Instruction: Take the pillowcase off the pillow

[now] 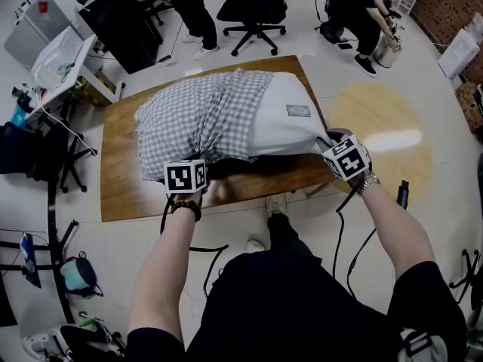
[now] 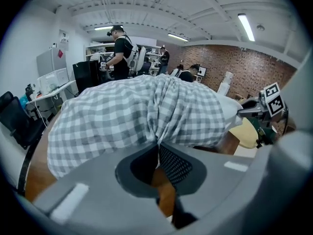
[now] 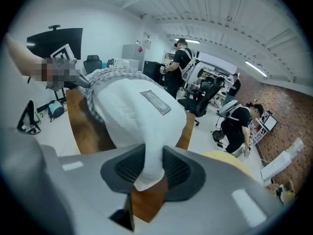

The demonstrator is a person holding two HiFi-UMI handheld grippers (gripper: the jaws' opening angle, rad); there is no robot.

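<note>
A white pillow [image 1: 290, 127] lies on the wooden table [image 1: 124, 179], its left part still inside a grey-and-white checked pillowcase [image 1: 204, 115]. My left gripper [image 1: 189, 163] is at the near edge of the case, and in the left gripper view it [image 2: 157, 148] is shut on a bunched fold of the checked pillowcase [image 2: 146, 111]. My right gripper [image 1: 327, 142] is at the pillow's bare near right corner. In the right gripper view a white corner of the pillow [image 3: 142, 116] fills the gap between the pads of that gripper [image 3: 149, 168]. A sewn label [image 3: 155, 102] shows on the pillow.
A black office chair [image 1: 253, 10] and several people stand beyond the table. A cluttered white desk [image 1: 64, 59] is at the far left. A round yellow patch [image 1: 377, 123] marks the floor to the right. Cables trail on the floor by the person's feet [image 1: 215, 251].
</note>
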